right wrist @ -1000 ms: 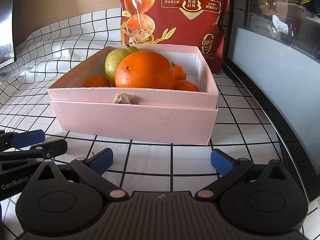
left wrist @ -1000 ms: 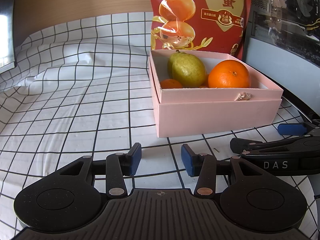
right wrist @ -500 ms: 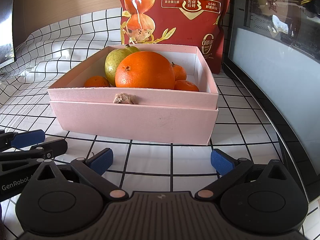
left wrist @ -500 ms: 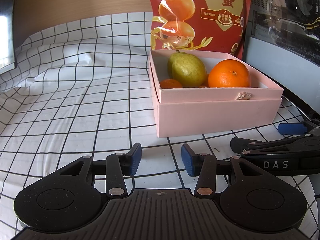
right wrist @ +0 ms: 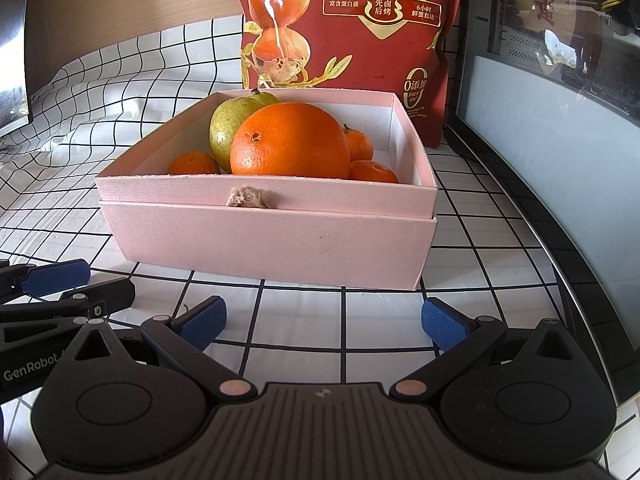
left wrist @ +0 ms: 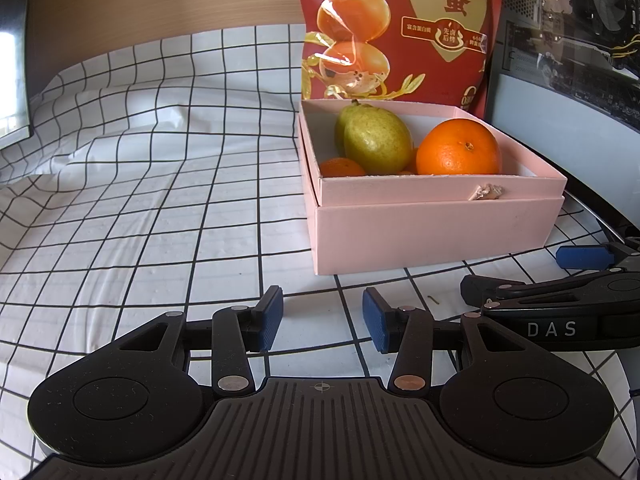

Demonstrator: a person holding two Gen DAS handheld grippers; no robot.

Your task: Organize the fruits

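Left wrist view first: the checked cloth (left wrist: 140,208) stretches off to the left with not one fruit lying on it that I can see, and the left gripper (left wrist: 323,324) hangs low over it, just short of the box, its blue pads apart with only cloth between them. Moving right, the pink box (left wrist: 432,232) sits nested in its own lid in front of the red snack bag (left wrist: 400,28), and all the fruit I can find is inside it: the green pear (left wrist: 376,140) toward the back left, a small mandarin (left wrist: 340,167) tucked in front of it, and the big orange (left wrist: 458,148) at the near right. From the right wrist view, two more small mandarins (right wrist: 372,171) show behind and beside the big orange, toward the box's right wall. The right gripper (right wrist: 323,322) is parked just beside its partner, jaws spread wide and holding nothing, pointed at the front wall of the box. To my eye the gathering is done, or all but: nothing loose remains within either view, and both tools are empty. What may be left is only a tidy-up, perhaps shifting fruit within the box, though anything lying outside these two views I cannot vouch for.
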